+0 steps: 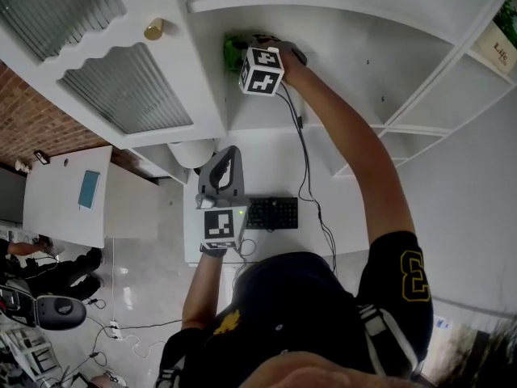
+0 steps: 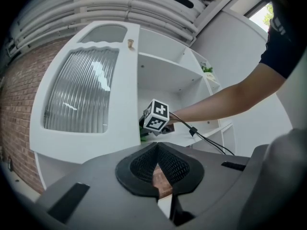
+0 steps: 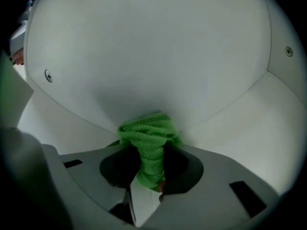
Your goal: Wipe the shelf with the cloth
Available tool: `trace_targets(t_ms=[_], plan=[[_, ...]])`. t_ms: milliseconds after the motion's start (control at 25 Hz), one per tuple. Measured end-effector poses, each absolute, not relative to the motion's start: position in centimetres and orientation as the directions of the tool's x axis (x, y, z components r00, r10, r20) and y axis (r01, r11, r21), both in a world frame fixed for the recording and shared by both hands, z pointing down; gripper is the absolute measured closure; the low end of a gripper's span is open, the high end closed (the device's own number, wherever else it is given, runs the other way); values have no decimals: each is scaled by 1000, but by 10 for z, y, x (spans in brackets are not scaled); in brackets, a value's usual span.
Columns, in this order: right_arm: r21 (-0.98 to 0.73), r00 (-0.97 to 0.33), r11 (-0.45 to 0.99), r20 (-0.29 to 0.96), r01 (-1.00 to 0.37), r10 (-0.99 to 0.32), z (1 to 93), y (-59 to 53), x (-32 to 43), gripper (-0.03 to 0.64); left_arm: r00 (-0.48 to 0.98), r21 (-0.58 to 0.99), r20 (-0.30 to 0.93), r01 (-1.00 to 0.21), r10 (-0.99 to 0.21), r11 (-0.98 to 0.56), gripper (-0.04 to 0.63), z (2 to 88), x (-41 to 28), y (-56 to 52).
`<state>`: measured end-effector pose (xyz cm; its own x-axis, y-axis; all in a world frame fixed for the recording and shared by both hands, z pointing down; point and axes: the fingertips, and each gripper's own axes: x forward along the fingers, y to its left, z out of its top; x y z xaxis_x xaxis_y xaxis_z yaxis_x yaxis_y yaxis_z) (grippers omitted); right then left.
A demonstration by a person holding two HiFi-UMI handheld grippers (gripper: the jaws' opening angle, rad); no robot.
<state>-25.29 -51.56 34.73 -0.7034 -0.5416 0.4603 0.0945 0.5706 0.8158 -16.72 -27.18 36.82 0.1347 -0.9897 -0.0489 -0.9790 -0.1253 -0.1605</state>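
On the shelf (image 1: 347, 55): a green cloth (image 1: 233, 52) was bunched at the left end of the board, against the corner where the board met the side wall.
Cloth up close: in the right gripper view the cloth (image 3: 149, 145) was a twisted wad touching the white shelf (image 3: 153, 56), with one end hanging down between the jaws.
Right gripper (image 1: 240, 55): it was over the left end of the shelf, its marker cube toward the person. Its jaws (image 3: 148, 166) were pinching the cloth.
Right arm (image 1: 355, 136): it was stretched nearly straight from the shoulder out across the shelf, with the hand wrapped around the gripper's handle.
Cable (image 1: 305, 160): it ran from the right gripper back along the arm, away from the shelf.
Left gripper (image 1: 229, 156): it was held low and well short of the shelf, over the desk (image 1: 275, 172), with the forearm bent close to the body. Its jaws (image 2: 157, 170) were pressed together with nothing between them and pointed up toward the shelf.
Keyboard (image 1: 272, 213): it lay on the desk below the shelf, just beside the left gripper.
Cabinet door (image 1: 121, 87): this ribbed glass door was to the left of the shelf, with a brass knob (image 1: 153, 29) on the edge nearest it.
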Motion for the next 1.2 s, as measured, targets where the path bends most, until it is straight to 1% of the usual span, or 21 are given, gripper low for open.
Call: trace_targets(t_ms=[240, 520, 1200], plan=[[860, -658, 500, 437, 106, -613, 360, -530, -258, 510, 134, -139, -32, -982, -991, -128, 577, 378, -171, -275], [853, -647, 515, 440, 84, -623, 358, -531, -259, 515, 159, -146, -38, -978, -987, -152, 577, 377, -165, -277], [832, -618, 550, 470, 72, -630, 361, -536, -244, 518, 156, -135, -29, -979, -987, -151, 577, 380, -167, -274]])
